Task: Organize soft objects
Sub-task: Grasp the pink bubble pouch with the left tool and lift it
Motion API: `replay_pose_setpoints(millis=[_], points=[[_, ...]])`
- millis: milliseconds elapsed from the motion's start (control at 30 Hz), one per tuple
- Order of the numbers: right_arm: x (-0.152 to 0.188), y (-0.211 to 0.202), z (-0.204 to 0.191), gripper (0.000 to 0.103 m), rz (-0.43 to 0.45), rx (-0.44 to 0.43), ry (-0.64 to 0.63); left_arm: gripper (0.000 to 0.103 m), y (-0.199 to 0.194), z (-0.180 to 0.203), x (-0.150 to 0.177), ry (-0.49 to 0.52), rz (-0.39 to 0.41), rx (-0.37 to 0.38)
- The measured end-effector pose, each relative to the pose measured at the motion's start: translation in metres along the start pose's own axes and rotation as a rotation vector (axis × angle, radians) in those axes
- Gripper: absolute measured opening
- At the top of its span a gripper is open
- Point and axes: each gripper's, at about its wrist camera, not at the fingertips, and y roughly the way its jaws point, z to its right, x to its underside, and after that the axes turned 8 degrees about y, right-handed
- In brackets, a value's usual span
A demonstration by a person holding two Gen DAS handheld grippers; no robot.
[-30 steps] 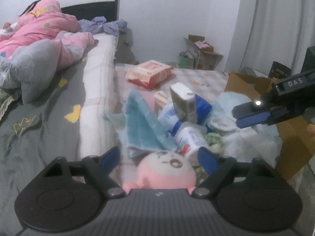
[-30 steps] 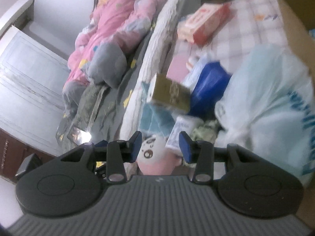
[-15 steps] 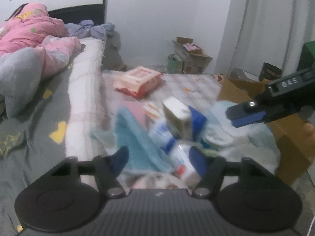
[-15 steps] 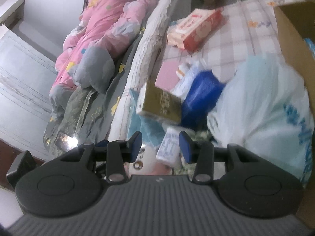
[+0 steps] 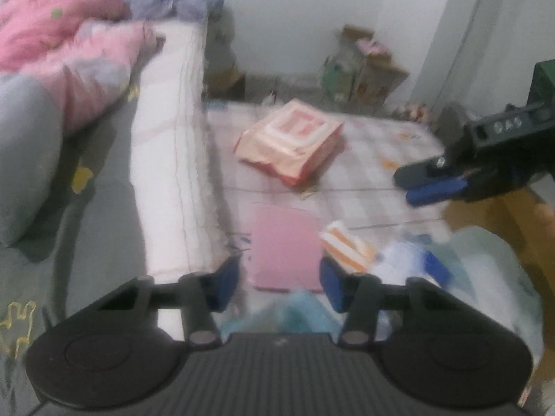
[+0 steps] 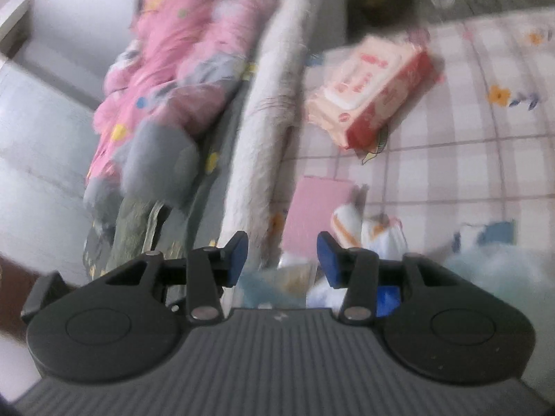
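Both views are blurred by motion. My left gripper (image 5: 279, 272) hangs over the far end of the pile. Its jaws are closing, with nothing pressed between the pads. A flat pink pad (image 5: 284, 246) lies on the mat beyond them, and the tip of a teal cloth (image 5: 295, 312) shows low between the finger bases. My right gripper (image 6: 282, 246) is opening a little and holds nothing; in the left wrist view it (image 5: 406, 185) reaches in from the right. A pink-and-red wipes pack (image 5: 291, 142) (image 6: 371, 86) lies further off. An orange-striped white pack (image 5: 347, 246) (image 6: 347, 225) lies beside the pink pad (image 6: 319, 208).
A bed with a grey sheet (image 5: 104, 225), a pink quilt (image 5: 69, 45) and a white mattress edge (image 5: 166, 156) runs along the left. A pale plastic bag (image 5: 485, 277) and a cardboard box (image 5: 503, 215) are on the right. A checked mat (image 5: 364, 180) covers the floor.
Both grippers have swept forward over the pile. The pink plush and the upright carton have dropped out of view. The left jaws have narrowed a good deal.
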Motion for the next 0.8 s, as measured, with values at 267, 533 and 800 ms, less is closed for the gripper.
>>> replay_pose_setpoints(millis=[267,533,800], points=[[-0.050,0.105,0.044,0.043,-0.139,0.092,0.147,0.049,0.091,-0.018,-0.030,-0.024,-0.205,0.009],[-0.056,0.147,0.063,0.039,-0.201,0.070,0.193,0.057,0.124,-0.021,-0.039,-0.026,-0.264,0.011],[-0.056,0.150,0.062,0.033,-0.187,0.042,0.185,0.051,0.134,-0.033,-0.041,-0.143,-0.264,0.102]])
